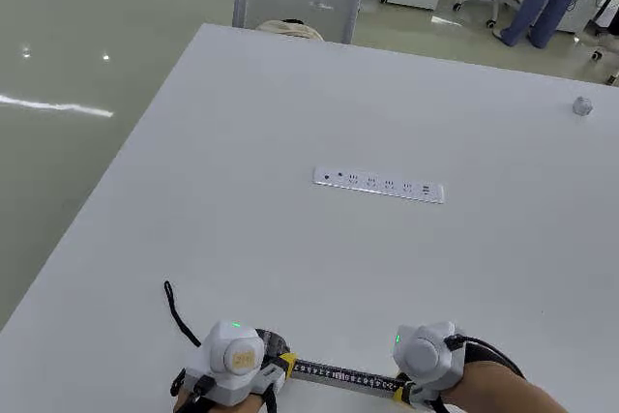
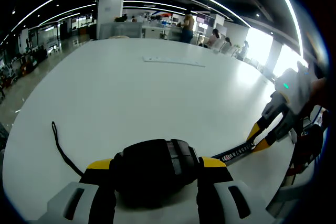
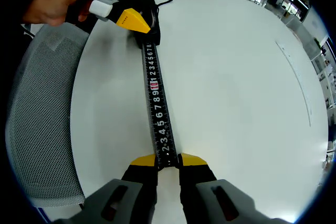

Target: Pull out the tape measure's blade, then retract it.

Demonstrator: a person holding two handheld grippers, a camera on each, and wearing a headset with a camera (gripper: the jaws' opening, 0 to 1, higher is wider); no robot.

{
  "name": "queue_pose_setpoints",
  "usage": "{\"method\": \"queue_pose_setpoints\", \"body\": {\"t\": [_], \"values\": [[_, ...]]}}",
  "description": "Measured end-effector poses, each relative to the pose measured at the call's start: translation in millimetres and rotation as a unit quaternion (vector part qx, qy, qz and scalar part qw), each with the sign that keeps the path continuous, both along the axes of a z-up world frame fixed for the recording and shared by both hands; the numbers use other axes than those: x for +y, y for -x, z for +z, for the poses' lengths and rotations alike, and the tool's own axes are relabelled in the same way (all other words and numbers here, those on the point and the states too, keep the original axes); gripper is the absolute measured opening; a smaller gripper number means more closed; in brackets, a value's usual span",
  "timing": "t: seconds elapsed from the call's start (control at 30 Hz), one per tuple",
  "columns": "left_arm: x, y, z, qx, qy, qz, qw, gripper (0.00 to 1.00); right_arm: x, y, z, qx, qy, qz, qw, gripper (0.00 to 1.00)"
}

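While the blade (image 3: 157, 103) is drawn out only a short way, the first half of the task looks to me begun but perhaps not finished, and the retracting is all left to do. The left tongs (image 2: 156, 163) are closed around the black body of the tape measure (image 2: 173, 156), which rests on the tabletop (image 1: 290, 113) near its front edge, just before the person. The right tongs (image 3: 168, 160) pinch the free end of the blade between their yellow tips. From there the blade runs straight and flat to the tape measure, with the printed numbers up (the scale reads a little past ten before it enters the housing). From one moment I cannot tell if the blade is going out or in.

All the work sits along the front edge of the tabletop, and in the right gripper view a grey mesh chair (image 3: 42, 119) stands just beside that edge. The left edge is near the left tongs, so a longer pull has its room, I think, toward the right, where the white surface goes on. A thin black strap (image 1: 174, 307) lies loose just beside the tape measure and could be dragged. The power strip (image 1: 379, 184) lies well apart toward the middle, and a small grey object (image 1: 581, 105) is far off at the right; neither seems in the way.
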State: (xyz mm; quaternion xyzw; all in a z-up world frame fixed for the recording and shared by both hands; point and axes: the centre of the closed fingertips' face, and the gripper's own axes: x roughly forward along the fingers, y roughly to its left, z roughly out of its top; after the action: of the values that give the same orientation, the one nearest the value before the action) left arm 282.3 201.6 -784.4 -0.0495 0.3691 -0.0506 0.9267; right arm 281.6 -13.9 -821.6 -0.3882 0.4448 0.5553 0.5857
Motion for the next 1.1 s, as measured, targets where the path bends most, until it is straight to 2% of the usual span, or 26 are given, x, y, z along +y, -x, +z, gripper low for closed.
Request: {"method": "queue_pose_setpoints", "body": {"t": [1.1], "values": [[-0.3,0.5,-1.3,-0.001,0.001,0.0,1.0,0.59,15.1,0.8,0.7,0.0,-0.012,0.004,0.9999,0.16]]}}
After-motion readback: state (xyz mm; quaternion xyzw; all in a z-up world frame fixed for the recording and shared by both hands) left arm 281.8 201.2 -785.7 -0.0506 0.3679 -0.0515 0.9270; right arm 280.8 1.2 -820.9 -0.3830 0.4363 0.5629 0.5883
